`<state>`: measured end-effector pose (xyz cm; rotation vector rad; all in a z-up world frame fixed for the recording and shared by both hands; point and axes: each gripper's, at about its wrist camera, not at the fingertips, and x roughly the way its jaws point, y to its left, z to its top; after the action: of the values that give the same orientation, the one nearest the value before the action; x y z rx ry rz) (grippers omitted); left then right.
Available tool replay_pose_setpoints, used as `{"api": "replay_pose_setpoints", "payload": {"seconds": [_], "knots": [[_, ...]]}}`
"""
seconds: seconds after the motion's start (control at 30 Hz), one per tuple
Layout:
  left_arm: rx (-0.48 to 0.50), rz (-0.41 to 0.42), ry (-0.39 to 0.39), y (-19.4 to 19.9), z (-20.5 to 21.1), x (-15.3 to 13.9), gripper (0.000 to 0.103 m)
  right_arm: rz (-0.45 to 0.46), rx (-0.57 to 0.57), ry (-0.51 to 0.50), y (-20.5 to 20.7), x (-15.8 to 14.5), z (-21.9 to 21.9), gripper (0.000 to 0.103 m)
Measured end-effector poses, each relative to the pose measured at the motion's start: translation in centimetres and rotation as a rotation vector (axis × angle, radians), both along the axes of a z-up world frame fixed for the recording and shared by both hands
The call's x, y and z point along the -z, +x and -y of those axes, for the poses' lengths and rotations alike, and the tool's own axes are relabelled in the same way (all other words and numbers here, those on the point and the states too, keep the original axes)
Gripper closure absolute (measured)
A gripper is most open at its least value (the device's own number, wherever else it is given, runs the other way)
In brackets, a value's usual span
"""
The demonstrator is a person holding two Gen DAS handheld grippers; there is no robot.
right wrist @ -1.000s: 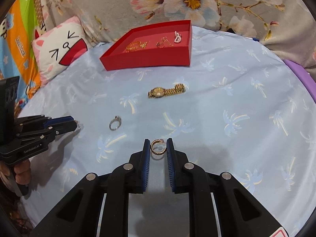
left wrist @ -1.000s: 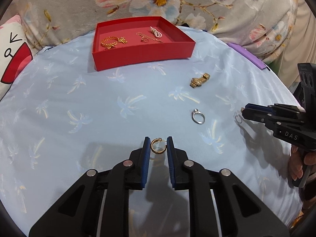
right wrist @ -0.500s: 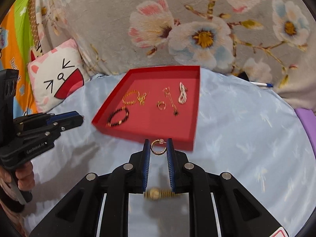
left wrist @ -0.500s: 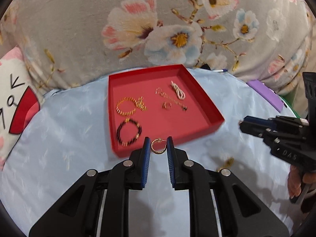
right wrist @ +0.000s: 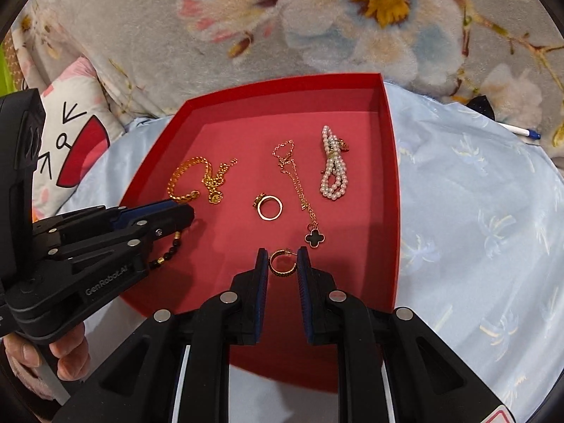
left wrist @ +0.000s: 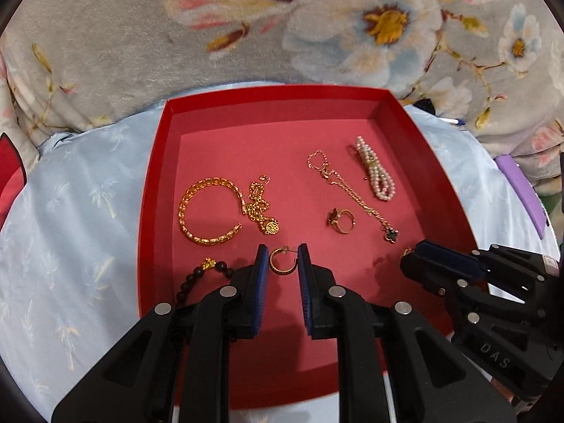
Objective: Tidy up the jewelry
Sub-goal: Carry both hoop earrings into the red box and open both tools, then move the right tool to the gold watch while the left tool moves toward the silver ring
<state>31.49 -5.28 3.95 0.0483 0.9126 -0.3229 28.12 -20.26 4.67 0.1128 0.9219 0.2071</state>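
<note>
A red tray (left wrist: pixel 151 211) (right wrist: pixel 391 190) holds several jewelry pieces: a gold bracelet (left wrist: pixel 208 211), a gold ring (left wrist: pixel 342 220) (right wrist: pixel 269 207), a pearl strand (left wrist: pixel 375 172) (right wrist: pixel 333 167), a clover pendant chain (right wrist: pixel 313 238) and a black bead bracelet (left wrist: pixel 208 271). My left gripper (left wrist: pixel 283 264) is shut on a gold hoop earring (left wrist: pixel 283 265) over the tray's front. My right gripper (right wrist: pixel 283 263) is shut on a matching gold hoop earring (right wrist: pixel 283 263) over the tray's front right. Each gripper shows in the other's view, the right (left wrist: pixel 412 261) and the left (right wrist: pixel 187 211).
The tray sits on a light blue palm-print cloth (left wrist: pixel 70 246) (right wrist: pixel 476 229). A grey floral blanket (left wrist: pixel 282 28) rises behind it. A cat-face cushion (right wrist: pixel 70 141) lies at the left, a purple object (left wrist: pixel 521 194) at the right and a pen (right wrist: pixel 521 131) behind.
Both grippers have moved forward from the open cloth to above the red tray, each still holding its hoop earring. The watch and silver ring on the cloth are out of view.
</note>
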Motion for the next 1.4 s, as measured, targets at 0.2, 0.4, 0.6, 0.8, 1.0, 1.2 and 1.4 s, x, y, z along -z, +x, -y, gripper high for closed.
{"api": "replay_pose_setpoints", "payload": {"seconds": [0.2, 0.4, 0.6, 0.8, 1.0, 1.2, 1.4], "knots": [[-0.023, -0.016, 0.023, 0.8, 0.4, 0.8, 0.087, -0.013, -0.023, -0.016, 0.7, 0.5, -0.7, 0.087], [-0.046, -0.029, 0.008, 1.5, 0.2, 1.1, 0.086, -0.005, -0.027, -0.039, 1.5, 0.6, -1.6, 0.087], [-0.1, 0.023, 0.003, 1.8, -0.7, 0.5, 0.059, 0.038, -0.011, -0.037, 1.3, -0.3, -1.2, 0.084], [-0.102, 0.064, 0.007, 0.3, -1.4, -0.8, 0.057, 0.087, 0.008, -0.014, -0.8, -2.1, 0.6, 0.084], [-0.085, 0.102, 0.012, -3.7, -2.5, -2.2, 0.052, 0.121, 0.027, 0.01, -5.6, -3.4, 2.6, 0.079], [-0.088, 0.132, 0.007, -9.0, -4.0, -2.9, 0.048, 0.141, 0.045, -0.015, -10.9, -3.4, 3.9, 0.07], [-0.044, 0.127, -0.009, -14.5, -4.4, -2.4, 0.038, 0.093, 0.053, -0.006, -15.5, -1.4, 4.5, 0.068]]}}
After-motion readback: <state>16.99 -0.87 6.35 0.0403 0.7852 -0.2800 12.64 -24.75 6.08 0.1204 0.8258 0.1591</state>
